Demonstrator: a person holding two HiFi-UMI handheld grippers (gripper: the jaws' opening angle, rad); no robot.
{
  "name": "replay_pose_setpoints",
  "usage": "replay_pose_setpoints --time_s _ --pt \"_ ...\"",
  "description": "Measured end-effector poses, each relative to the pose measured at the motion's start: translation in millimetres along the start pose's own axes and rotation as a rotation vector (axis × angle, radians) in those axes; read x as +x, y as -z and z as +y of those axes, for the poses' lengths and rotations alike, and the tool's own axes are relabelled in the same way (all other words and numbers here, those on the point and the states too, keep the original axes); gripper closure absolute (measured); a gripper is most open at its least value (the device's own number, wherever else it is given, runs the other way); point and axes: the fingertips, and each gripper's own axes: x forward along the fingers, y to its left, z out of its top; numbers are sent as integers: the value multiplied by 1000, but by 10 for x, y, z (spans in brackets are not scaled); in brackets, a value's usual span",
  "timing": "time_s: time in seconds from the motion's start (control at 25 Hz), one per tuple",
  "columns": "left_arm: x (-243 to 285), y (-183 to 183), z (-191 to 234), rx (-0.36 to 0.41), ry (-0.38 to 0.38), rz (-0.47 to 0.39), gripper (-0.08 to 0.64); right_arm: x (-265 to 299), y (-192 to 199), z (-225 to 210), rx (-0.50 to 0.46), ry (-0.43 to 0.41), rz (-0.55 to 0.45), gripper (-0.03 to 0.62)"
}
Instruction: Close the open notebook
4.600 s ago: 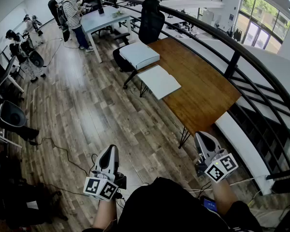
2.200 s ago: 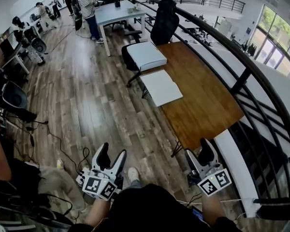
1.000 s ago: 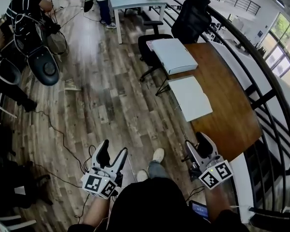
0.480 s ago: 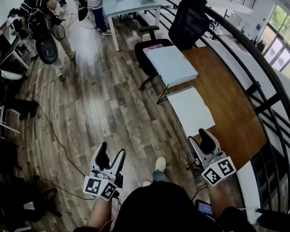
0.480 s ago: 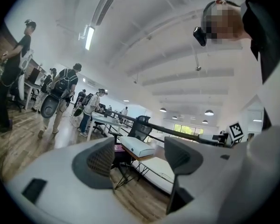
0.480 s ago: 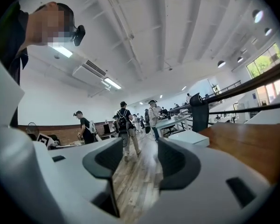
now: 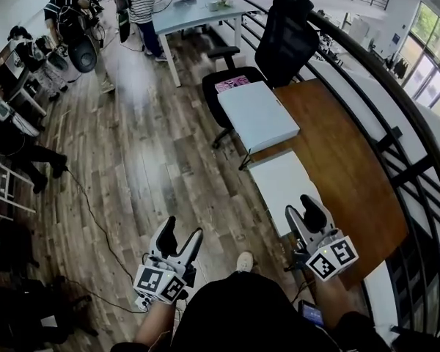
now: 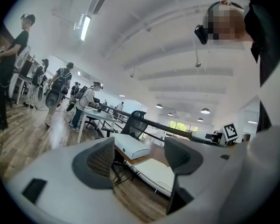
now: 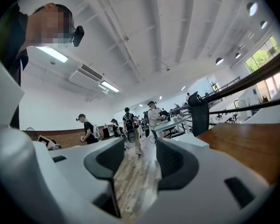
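**Open notebook at table edge; both grippers clear of it**

The notebook [image 7: 280,184] lies open and flat on the wooden table [image 7: 345,160], at the edge nearest the floor. It shows two plain white pages. A thicker white box [image 7: 257,114] sits just beyond it on the same table, in front of a black office chair [image 7: 290,35].

The left gripper [image 7: 181,235] is over the floor, well apart from the notebook. Its jaws are spread with nothing between them.

The right gripper [image 7: 303,210] is just beside the notebook's near end. Its jaws have just been closing but remain apart, with nothing between them.

Visibility limits:
- In the head view, the right gripper covers the notebook's near corner.
- In the left gripper view, one jaw cuts off part of the notebook [image 8: 151,171].
- No writing can be made out on the pages.
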Motion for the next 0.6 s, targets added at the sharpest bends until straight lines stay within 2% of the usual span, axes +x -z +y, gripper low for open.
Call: replay_pose_setpoints --time_s 0.24,0.44,0.6 --pt "402 72 -149 -43 35 38 235 -43 -160 -437 21 61 -19 384" --pt "681 198 -51 -98 39 77 235 -86 -121 -686 49 116 6 387" --pt "946 327 -36 -103 95 132 235 -107 -94 -794 52 167 25 391"
